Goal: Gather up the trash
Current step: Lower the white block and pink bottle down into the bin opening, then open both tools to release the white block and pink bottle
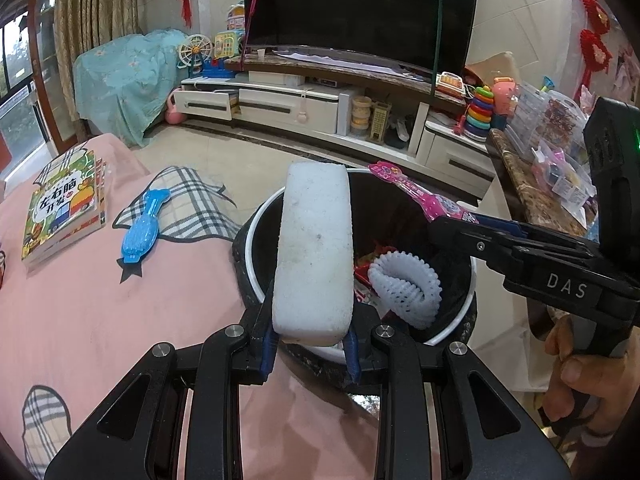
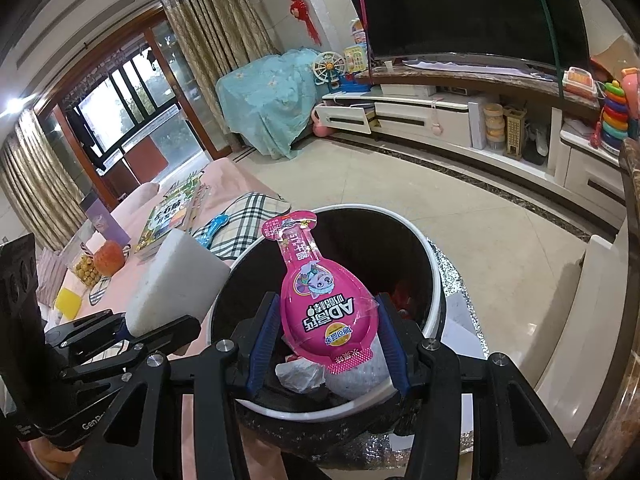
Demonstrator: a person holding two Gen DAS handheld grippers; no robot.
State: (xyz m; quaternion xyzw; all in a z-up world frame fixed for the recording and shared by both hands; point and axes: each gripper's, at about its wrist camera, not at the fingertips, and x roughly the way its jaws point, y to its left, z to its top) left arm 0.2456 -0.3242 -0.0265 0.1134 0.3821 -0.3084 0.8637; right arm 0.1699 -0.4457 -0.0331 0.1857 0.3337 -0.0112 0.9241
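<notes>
Foam and a sweet wrapper are both poised over the bin (image 1: 452, 322), a round black pail with a white rim standing at the edge of the pink bedspread (image 1: 100, 300). The left gripper (image 1: 310, 354) pinches the white foam block (image 1: 316, 252) by its near end, jaws pressed against its two flat sides, so the block sticks out over the bin's near rim. It looks very light and stiff but crumbly, so a grip on the broad faces near one end is enough; a hard squeeze would likely dent it. The right gripper (image 2: 328, 348) holds the pink wrapper (image 2: 326, 300) across its wide round part, blue pads touching the edges on either side, the narrow neck pointing away over the bin mouth. That wrapper seems thin, slick and floppy, best held across the stiff bulge rather than the neck. Down in the bin lie a white foam net (image 1: 404, 288) and other scraps. Both pieces look ready to drop
</notes>
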